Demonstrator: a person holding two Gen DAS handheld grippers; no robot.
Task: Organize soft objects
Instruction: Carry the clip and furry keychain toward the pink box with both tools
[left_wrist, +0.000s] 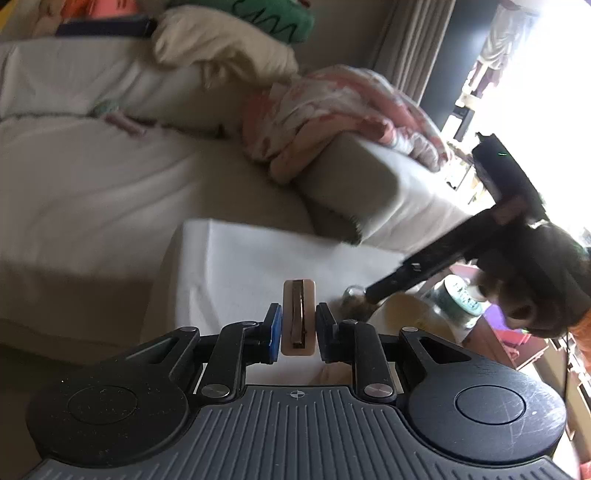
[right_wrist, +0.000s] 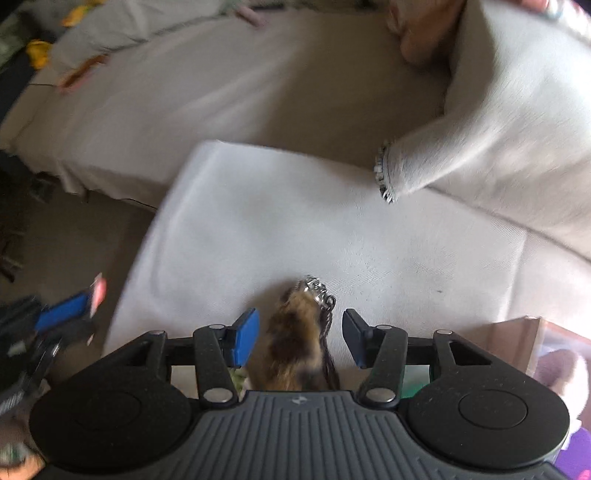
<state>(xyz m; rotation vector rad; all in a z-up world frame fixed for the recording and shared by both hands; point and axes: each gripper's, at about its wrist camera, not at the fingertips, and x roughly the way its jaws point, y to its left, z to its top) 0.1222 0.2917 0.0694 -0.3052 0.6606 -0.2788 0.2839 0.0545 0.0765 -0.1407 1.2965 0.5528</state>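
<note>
A small furry brown-and-tan charm (right_wrist: 295, 336) with a metal chain clasp (right_wrist: 318, 290) at its tip lay between the jaws of the right gripper (right_wrist: 299, 338), over the near edge of a white cushion-like block (right_wrist: 295, 214). The pads stood apart from the fur on both sides, so the jaws were partly spread and gripping nothing; whether the charm rested on the cushion or hung from something below the frame could not be told. The placing suggested a soft piece being set down or about to be taken up on a clear, pale surface where it would be easy to find.

The left gripper (left_wrist: 299, 328) was closed narrowly on a flat beige tag-like piece (left_wrist: 298, 317) with a dark strip down its middle, held upright between the pads and seemingly carried clear of the cushion as a separate item to sort. From that side the right gripper's dark body (left_wrist: 443, 254) reached down toward the charm's clasp (left_wrist: 352, 293).

Beyond the white block stretched a beige sofa (left_wrist: 92, 177), its seat largely bare. A pink-patterned blanket (left_wrist: 332, 114) was bunched over the sofa's arm, a cream pillow (left_wrist: 218, 44) lay behind it, and a green plush (left_wrist: 273, 14) sat further back, likely more soft things awaiting tidying.
</note>
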